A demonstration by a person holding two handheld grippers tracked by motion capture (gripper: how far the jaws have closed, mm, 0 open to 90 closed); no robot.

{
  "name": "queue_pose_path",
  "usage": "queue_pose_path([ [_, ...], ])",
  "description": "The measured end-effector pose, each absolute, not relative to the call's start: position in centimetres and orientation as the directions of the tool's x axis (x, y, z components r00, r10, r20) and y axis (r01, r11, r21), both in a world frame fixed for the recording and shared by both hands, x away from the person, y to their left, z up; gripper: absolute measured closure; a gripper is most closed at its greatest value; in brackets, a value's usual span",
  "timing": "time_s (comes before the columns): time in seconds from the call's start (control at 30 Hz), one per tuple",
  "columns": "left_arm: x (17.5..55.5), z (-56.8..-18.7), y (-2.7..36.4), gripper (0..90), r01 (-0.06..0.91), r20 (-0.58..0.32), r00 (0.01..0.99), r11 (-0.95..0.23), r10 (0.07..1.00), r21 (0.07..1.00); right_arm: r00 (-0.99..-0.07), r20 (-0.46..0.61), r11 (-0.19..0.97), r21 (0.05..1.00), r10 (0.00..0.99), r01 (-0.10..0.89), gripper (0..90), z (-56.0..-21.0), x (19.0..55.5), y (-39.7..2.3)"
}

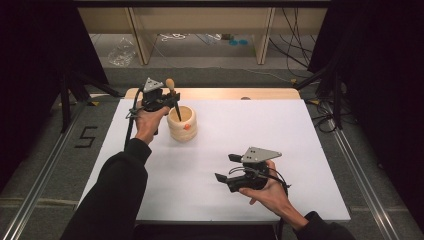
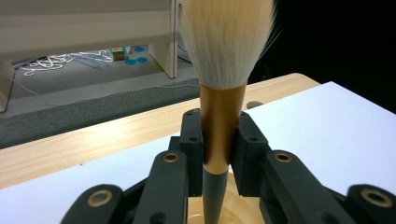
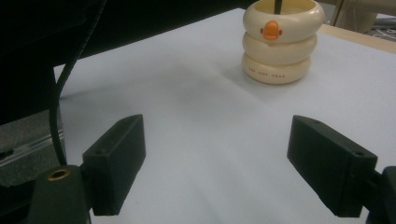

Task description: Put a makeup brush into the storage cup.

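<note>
A makeup brush [image 2: 223, 93] with cream bristles, a gold ferrule and a grey handle stands upright, bristles up. My left gripper [image 2: 218, 149] is shut on its ferrule. In the high view the left gripper [image 1: 167, 98] holds the brush [image 1: 173, 97] over a cream ringed holder [image 1: 182, 123] with an orange duck beak, and the handle's tip dips into the holder's mouth. The holder [image 3: 281, 39] stands at the table's far left part. My right gripper [image 1: 225, 168] rests open near the front right of the table, with nothing between its jaws [image 3: 219, 163].
A white sheet [image 1: 280, 135] covers the table, with a wooden strip [image 1: 220, 93] along its far edge. Beyond lie a grey floor, wooden shelf legs [image 1: 263, 45] and loose cables [image 1: 295, 55]. Dark curtains and metal rails flank both sides.
</note>
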State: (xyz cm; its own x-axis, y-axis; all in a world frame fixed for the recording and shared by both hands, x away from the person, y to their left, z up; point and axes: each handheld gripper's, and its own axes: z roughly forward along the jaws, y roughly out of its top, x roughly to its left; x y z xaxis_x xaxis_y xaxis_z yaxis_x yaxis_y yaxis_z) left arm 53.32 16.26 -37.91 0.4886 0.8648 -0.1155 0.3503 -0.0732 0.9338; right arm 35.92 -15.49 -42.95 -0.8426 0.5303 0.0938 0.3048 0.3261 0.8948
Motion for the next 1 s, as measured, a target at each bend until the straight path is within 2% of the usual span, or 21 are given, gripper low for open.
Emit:
queue_pose_path([
  [0.6,53.5,-40.4,15.9,76.2,0.417,-0.14,0.519,-0.107,0.843,0.903,-0.846,0.097,0.332,0.891,0.525,0.309,20.3,-43.0,36.0,-15.4],
  [0.63,53.6,-40.5,15.8,74.3,0.429,-0.158,0.522,-0.097,0.838,0.898,-0.846,0.097,0.332,0.891,0.524,0.309,20.3,-43.0,36.0,-15.4],
  [0.83,53.2,-40.5,15.4,41.1,0.407,-0.079,0.504,-0.156,0.86,0.9,-0.847,0.098,0.332,0.891,0.523,0.308,20.4,-43.0,36.0,-15.4],
  [1.0,52.7,-40.1,15.5,31.7,0.407,-0.07,0.503,-0.165,0.861,0.899,-0.845,0.098,0.327,0.894,0.526,0.308,20.9,-43.0,36.1,-15.4],
])
